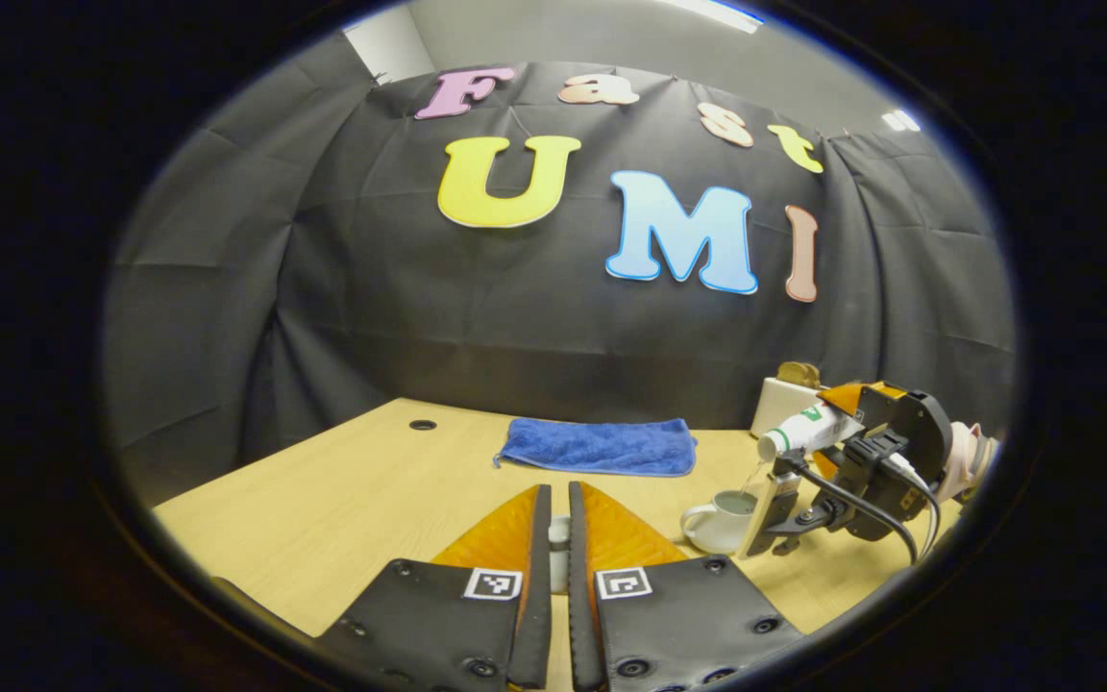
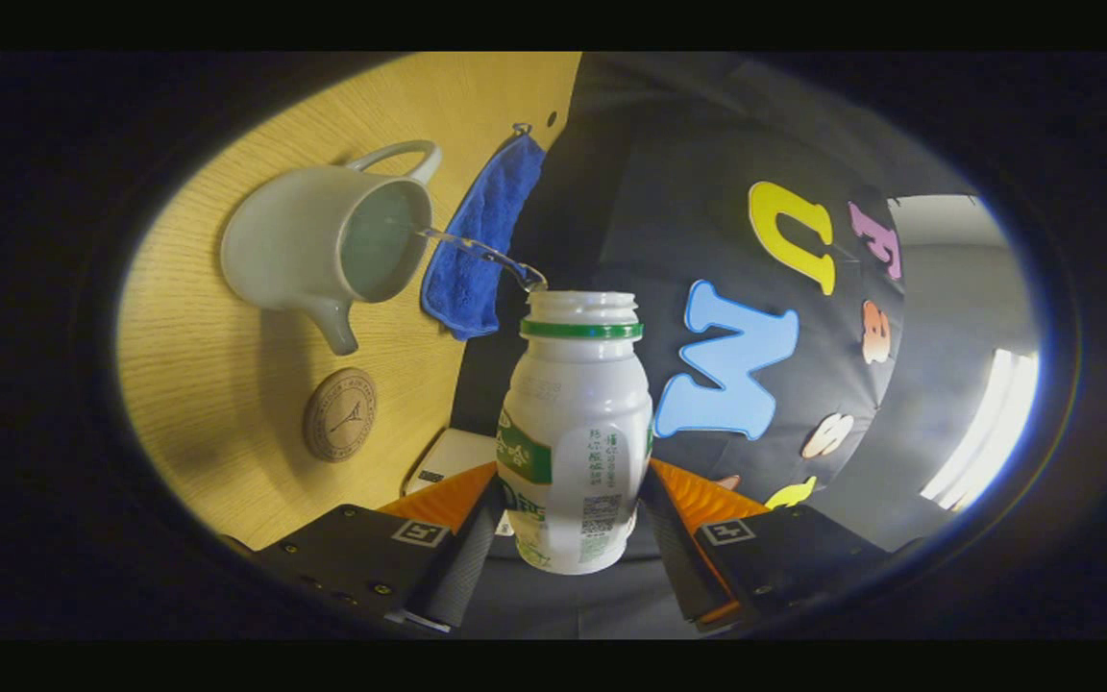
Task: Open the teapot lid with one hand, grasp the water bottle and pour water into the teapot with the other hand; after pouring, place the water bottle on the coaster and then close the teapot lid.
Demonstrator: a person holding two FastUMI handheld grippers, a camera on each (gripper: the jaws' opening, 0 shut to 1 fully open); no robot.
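**Water streams into the open teapot**

While the right gripper (image 2: 573,548) clamps the white plastic water bottle with green band (image 2: 578,423) on its side, a thin stream arcs into the pale ceramic teapot (image 2: 308,245) on the wooden surface (image 2: 208,404). Beside the spout lies a round cork coaster (image 2: 340,414). The left gripper (image 1: 558,538), nearly closed, pinches a small pale object, likely the lid.

Water bottle (image 2: 577,432) label print showing too small to read; coaster (image 2: 340,414) at nine o'clock bearing tower emblem, lettering unreadable.
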